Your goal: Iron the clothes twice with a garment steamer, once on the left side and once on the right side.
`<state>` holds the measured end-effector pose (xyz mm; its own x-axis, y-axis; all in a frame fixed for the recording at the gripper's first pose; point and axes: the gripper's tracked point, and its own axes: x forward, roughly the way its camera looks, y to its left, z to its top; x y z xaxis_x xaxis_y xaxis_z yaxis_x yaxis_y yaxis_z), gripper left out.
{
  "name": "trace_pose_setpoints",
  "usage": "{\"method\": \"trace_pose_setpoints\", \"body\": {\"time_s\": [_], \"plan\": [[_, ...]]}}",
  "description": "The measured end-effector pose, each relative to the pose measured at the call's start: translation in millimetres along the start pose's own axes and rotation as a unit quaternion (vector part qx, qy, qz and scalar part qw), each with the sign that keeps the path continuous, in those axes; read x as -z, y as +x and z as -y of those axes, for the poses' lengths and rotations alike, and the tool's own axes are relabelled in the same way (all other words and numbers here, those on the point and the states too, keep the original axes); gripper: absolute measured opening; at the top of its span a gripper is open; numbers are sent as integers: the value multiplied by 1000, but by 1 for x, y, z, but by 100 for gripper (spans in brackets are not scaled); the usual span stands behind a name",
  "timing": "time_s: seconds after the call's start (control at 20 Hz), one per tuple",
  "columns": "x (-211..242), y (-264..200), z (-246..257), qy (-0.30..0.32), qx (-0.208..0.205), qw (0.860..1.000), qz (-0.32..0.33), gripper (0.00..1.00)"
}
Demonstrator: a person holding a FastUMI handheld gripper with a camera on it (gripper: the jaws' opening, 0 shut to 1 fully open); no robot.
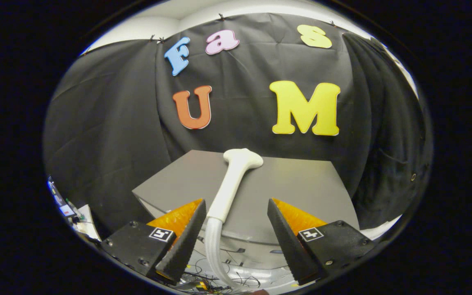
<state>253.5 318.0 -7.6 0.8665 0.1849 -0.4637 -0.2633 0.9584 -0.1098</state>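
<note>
Between the two fingers of the gripper, which stand wide apart and press on nothing, lies the garment steamer, a white wand with a broad, flattened head at its far end. Its head rests on the grey tabletop well beyond the fingertips, near the table's back edge, while the handle runs toward the camera at a slight slant, leaning closer to the left finger than to the right. Whether the handle touches the left finger cannot be told from this angle; the right finger is clearly apart from it. At the near end of the handle a pale, translucent hose joins on and curves down past the table's front edge, sweeping away below the fingers over a tangle of thin dark wires. Behind the table hangs the black cloth wall of the booth. Off to the left, below the table's level, sits a cluster of small electronic items, too small to tell apart.
</note>
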Motion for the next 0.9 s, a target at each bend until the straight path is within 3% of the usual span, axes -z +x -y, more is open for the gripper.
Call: {"method": "trace_pose_setpoints", "body": {"time_s": [0.5, 0.8, 0.85, 0.9], "plan": [[9, 93, -9, 27, 17, 994, -101, 91], [16, 114, -17, 45, 32, 990, -126, 65], [14, 117, -16, 48, 38, 990, -126, 52], [14, 114, -17, 53, 39, 990, -127, 51]]}}
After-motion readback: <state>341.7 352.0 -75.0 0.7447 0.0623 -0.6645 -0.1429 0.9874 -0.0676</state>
